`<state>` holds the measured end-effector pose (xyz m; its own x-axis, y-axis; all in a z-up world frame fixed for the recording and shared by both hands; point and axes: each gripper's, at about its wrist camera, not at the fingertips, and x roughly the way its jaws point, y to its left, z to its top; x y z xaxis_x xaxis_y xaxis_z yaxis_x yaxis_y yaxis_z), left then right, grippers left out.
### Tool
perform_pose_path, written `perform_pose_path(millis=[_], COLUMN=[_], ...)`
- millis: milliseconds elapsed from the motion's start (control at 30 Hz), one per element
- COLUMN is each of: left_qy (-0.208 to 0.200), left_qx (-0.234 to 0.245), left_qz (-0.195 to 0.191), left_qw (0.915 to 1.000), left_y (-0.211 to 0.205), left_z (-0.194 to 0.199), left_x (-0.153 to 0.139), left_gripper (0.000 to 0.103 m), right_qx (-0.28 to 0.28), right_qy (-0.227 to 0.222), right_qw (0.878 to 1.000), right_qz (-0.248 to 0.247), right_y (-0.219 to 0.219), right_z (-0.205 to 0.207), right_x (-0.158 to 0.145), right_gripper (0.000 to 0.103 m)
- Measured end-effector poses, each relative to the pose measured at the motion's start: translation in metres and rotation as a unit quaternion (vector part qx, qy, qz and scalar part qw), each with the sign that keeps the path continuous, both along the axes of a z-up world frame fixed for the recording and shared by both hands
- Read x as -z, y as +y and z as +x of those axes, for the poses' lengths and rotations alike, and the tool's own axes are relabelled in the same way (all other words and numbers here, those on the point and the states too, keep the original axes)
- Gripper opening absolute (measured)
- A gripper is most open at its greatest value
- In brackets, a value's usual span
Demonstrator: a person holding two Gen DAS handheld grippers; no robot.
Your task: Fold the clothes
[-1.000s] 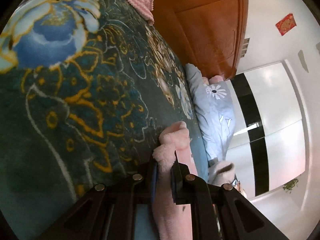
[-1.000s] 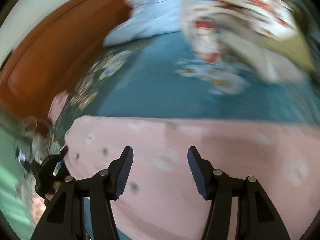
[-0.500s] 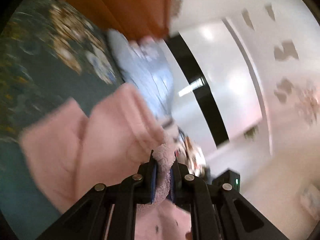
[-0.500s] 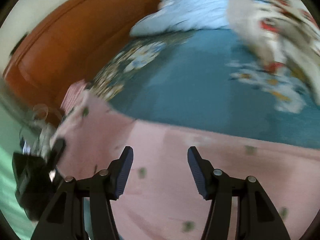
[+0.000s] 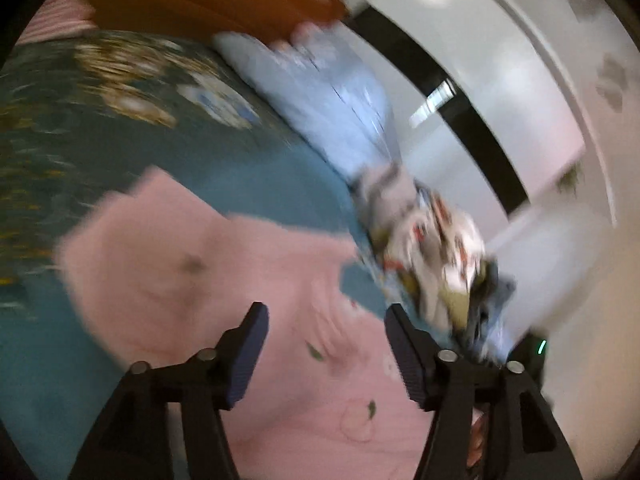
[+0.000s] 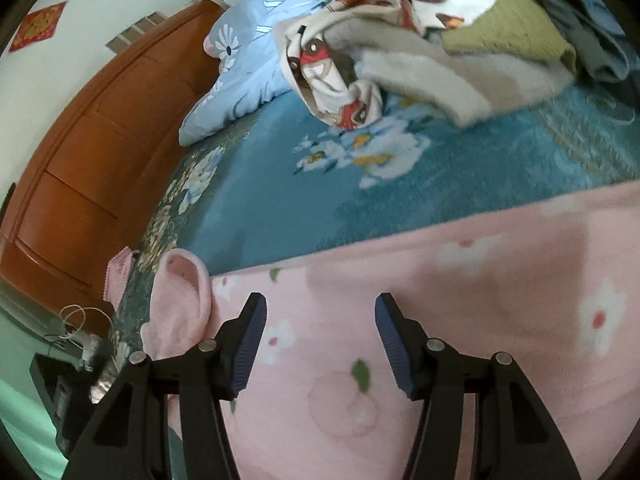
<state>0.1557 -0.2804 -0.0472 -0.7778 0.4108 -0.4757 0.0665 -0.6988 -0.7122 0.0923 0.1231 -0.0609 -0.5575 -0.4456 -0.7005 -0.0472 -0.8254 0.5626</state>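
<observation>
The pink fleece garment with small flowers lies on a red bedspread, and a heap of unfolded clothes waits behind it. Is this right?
Not quite. The bedspread is teal blue with a flower pattern, not red. The right wrist view shows it clearly. The rest holds: the pink fleece garment lies spread on it, and the heap of unfolded clothes sits behind it.

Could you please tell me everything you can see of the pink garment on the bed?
The pink garment looks like soft fleece, printed with white flowers, green leaves and faint peach outlines. It lies spread on the teal floral blanket, and at its left end a plain pink part is turned over and bunched. Neither gripper grips it: the left gripper, jaws opening, and the right gripper, jaws apart, look down on it.
</observation>
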Motion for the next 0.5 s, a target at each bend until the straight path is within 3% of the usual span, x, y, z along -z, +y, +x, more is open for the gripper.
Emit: perform_pose_path(millis=[133,233,367,433,500], left_qy=[-0.068,-0.096,-0.081,-0.076,-0.085], left_qx=[-0.107,-0.118,-0.116,-0.118,-0.117], left_qz=[0.033,0.051,0.023,0.019,0.022], left_qw=[0.9914,0.9871,0.9897,0.9900,0.9892], left_y=[-0.059,-0.068,-0.057,-0.053,-0.050], left_z=[0.013,0.008,-0.003,-0.009,-0.014], left_x=[0.029,0.047,0.048,0.051,0.059], left_gripper=[0.072,0.070,0.070,0.056,0.018], right_qx=[-0.004,-0.006,-0.041,-0.065,-0.088], right_qy=[0.000,-0.004,0.001,0.006,-0.001], right_qw=[1.000,1.000,0.998,0.997,0.995], right_qz=[-0.013,-0.025,-0.048,-0.051,-0.055], right_y=[0.006,0.008,-0.008,-0.024,-0.043], right_z=[0.000,0.001,-0.004,-0.010,-0.017], right_x=[0.002,0.005,0.000,-0.004,-0.004], right_gripper=[0.058,0.058,0.058,0.058,0.058])
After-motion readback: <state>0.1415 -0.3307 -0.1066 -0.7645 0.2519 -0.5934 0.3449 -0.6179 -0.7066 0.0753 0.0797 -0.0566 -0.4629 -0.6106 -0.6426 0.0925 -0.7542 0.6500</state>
